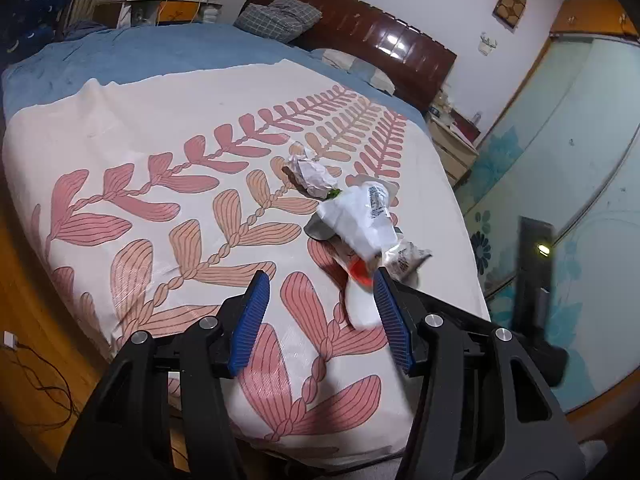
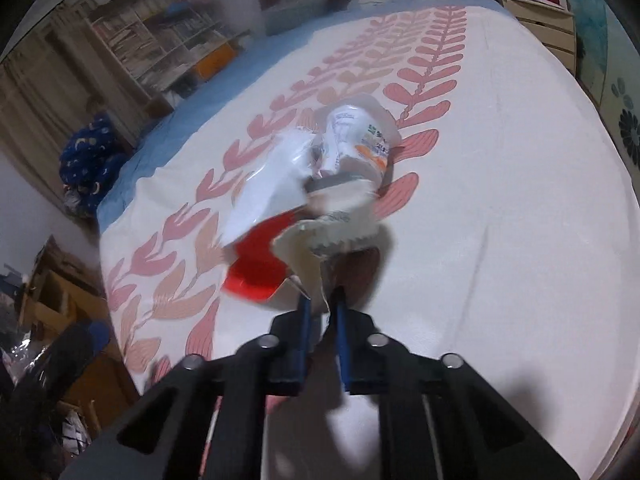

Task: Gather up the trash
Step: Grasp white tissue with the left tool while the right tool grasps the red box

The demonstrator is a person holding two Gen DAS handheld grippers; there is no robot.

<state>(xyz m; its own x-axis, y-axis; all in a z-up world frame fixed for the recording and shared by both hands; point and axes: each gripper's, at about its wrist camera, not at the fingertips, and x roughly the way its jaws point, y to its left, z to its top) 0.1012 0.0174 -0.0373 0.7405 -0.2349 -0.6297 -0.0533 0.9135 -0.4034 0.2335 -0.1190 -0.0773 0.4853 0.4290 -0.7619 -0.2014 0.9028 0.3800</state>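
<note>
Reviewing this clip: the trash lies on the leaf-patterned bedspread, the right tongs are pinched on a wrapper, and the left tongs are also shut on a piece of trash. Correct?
Not quite. The left tongs are open, their blue pads spread wide with nothing held, as the left wrist view shows. The rest stands: the trash pile lies on the leaf-patterned bedspread, and the right tongs are pinched on a wrapper.

Bed is carrying everything; a cream cover with pink and tan leaf print is lying over a blue sheet. Checked pillow is sitting against the dark wooden headboard. Crumpled paper wad is lying mid-cover. Just beside it a trash heap is sitting on the cover: white printed wrapper, red packet, clear printed bag, all touching and overlapping.
</note>
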